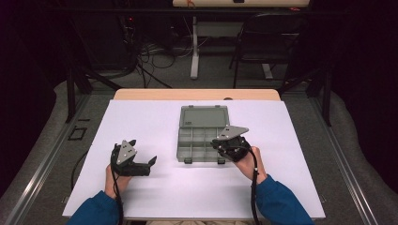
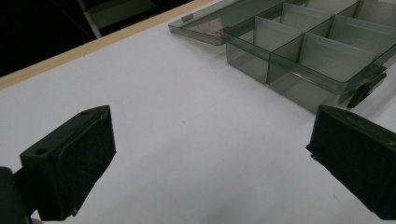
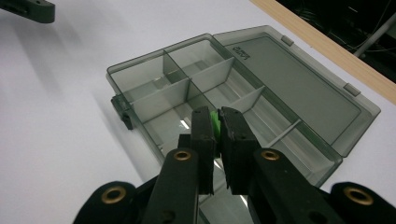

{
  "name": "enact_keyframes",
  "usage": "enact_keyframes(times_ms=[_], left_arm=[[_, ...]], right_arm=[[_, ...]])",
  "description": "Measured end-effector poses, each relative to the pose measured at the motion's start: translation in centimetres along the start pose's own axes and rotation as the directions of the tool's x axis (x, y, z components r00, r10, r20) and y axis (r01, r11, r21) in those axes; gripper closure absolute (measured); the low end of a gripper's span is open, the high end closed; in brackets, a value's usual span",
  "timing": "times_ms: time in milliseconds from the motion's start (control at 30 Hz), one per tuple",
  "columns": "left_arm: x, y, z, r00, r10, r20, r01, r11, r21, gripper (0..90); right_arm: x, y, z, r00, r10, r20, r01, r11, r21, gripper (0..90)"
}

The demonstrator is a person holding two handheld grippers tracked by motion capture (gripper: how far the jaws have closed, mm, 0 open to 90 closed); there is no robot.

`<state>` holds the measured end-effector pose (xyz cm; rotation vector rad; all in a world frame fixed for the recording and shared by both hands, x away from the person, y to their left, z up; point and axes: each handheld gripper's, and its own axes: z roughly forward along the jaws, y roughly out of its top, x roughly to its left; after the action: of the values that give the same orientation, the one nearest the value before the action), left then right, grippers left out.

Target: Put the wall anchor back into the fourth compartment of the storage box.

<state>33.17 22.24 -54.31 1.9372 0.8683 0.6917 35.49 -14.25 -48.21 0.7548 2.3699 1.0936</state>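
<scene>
1. Right gripper view: the right hand-held gripper (image 3: 217, 122) has its jaws pressed together on a small green piece (image 3: 215, 122), pinched near the pad tips, likely so it can drop cleanly into a cell.
2. It hangs over the near-right cells of the compartment box (image 3: 154, 81), which fills the middle of the frame. I cannot tell if the piece touches a divider.
3. The box's lid (image 3: 299, 84) lies flat toward the upper right, so every cell is open from above and nothing bars a straight descent.
4. High view: the box sits mid-frame on the white worktop (image 1: 141, 122), well in from every edge, with the right hand-held gripper at its lower right corner.
5. The left hand-held gripper (image 1: 143, 166), lower left of that frame, rests apart from the box with jaws wide and nothing between them, probably parked out of the way.
6. Left gripper view: bare worktop lies between its pads (image 2: 79, 154) and the box at upper right, leaving ample room to move in.
</scene>
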Motion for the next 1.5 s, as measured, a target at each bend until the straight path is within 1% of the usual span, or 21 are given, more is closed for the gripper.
enact_keyframes(times_ms=[300, 767, 1000, 1233, 1500], left_arm=[[0.0, 0.0, 0.0, 1.0000, -0.002, 0.004, 0.002, 1.0000, 0.002, 0.2], [0.1, 0.0, 0.0, 1.0000, 0.000, -0.001, 0.000, 1.0000, 0.002, 0.2], [0.1, 0.0, 0.0, 1.0000, -0.001, 0.000, 0.001, 1.0000, 0.001, 0.2], [0.1, 0.0, 0.0, 1.0000, 0.000, 0.000, 0.000, 1.0000, 0.003, 0.2], [0.1, 0.0, 0.0, 1.0000, 0.000, 0.000, 0.000, 1.0000, 0.003, 0.2]], right_arm=[[-1.0, -0.1, 0.2, 0.9995, 0.006, 0.031, -0.006, 1.000, 0.011, 84.2], [-3.1, -0.4, 1.2, 0.9969, 0.039, 0.068, -0.042, 0.998, 0.036, 84.2], [-3.8, -0.6, 1.6, 0.9952, 0.055, 0.081, -0.058, 0.997, 0.045, 84.1], [-4.4, -0.7, 2.4, 0.9929, 0.074, 0.093, -0.080, 0.995, 0.058, 84.1], [-5.0, -1.2, 3.7, 0.9909, 0.098, 0.092, -0.107, 0.990, 0.093, 84.0]])
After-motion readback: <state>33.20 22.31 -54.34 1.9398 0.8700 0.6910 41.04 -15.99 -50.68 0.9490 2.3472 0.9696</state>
